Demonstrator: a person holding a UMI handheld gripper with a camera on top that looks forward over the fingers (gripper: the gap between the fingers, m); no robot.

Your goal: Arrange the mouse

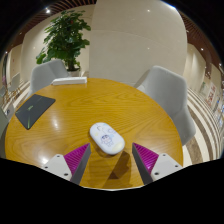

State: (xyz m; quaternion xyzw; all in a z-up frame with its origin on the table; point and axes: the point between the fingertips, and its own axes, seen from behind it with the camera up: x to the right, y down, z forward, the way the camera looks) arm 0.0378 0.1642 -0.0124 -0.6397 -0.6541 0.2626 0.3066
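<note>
A white computer mouse (106, 137) lies on the round wooden table (120, 105), just ahead of my fingers and slightly left of the middle of the gap. My gripper (111, 160) is open, its magenta pads (76, 156) wide apart at either side. The mouse is not between the fingertips; it rests on the table beyond them, untouched.
A grey laptop or mouse mat (33, 109) lies on the table at the left. Grey chairs stand at the far left (50, 72) and right (166, 90). A potted plant (66, 38) stands behind. The table's front edge is near my fingers.
</note>
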